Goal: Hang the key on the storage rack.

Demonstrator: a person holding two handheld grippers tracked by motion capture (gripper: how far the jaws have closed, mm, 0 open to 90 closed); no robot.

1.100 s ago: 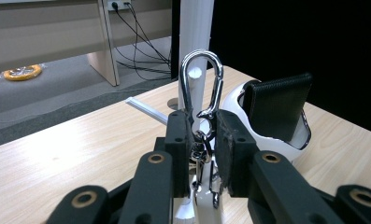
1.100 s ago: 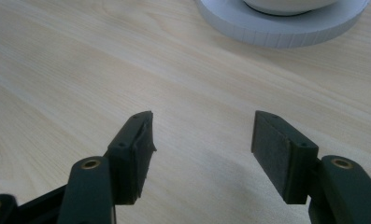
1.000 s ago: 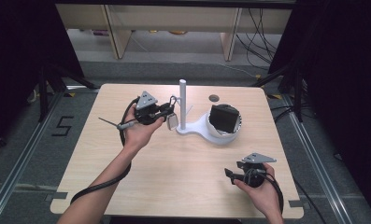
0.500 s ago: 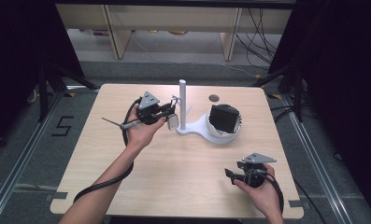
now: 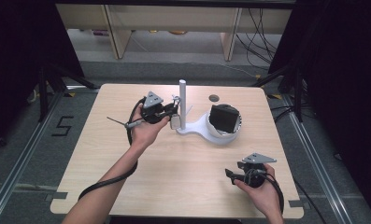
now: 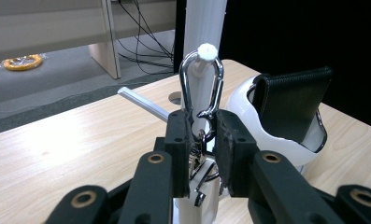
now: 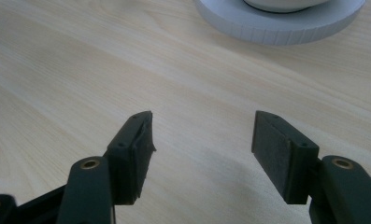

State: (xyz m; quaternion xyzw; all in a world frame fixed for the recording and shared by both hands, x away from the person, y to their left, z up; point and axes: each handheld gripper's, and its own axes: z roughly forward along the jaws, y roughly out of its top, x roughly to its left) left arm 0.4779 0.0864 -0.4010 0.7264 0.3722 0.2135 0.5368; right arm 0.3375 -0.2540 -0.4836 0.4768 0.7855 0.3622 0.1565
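A light wooden table (image 5: 174,177) is seen from above, with a person's forearms coming in from the near edge.

On the left, the person's left hand (image 5: 146,133) holds the left gripper (image 5: 173,114) out over the middle of the table, pointing toward a white stand. Its jaws are closed on a bunch of small metal pieces hanging below a silver carabiner (image 6: 202,86). In the left gripper view the black pads pinch this hardware just beneath the carabiner's lower end. The carabiner stands upright, and its upper loop hangs over a small white peg (image 6: 206,50) that sticks out from the stand's tall white post (image 5: 182,105). A pale tag (image 5: 174,122) dangles below the gripper, close to the foot of the post.

In the centre, the post rises from a white base (image 5: 195,128) that curves to the right into a white bowl (image 5: 227,135). A black wallet-like item (image 5: 224,118) sits tilted inside the bowl. A thin white rod (image 6: 143,103) juts from the post toward the far side. Just behind the stand there is a small round hole (image 5: 214,98) in the tabletop.

On the right, near the front edge and well apart from the stand, the person's right hand (image 5: 262,191) holds the right gripper (image 5: 230,173) low over the wood. Its jaws stand wide apart, with nothing but bare table between them.
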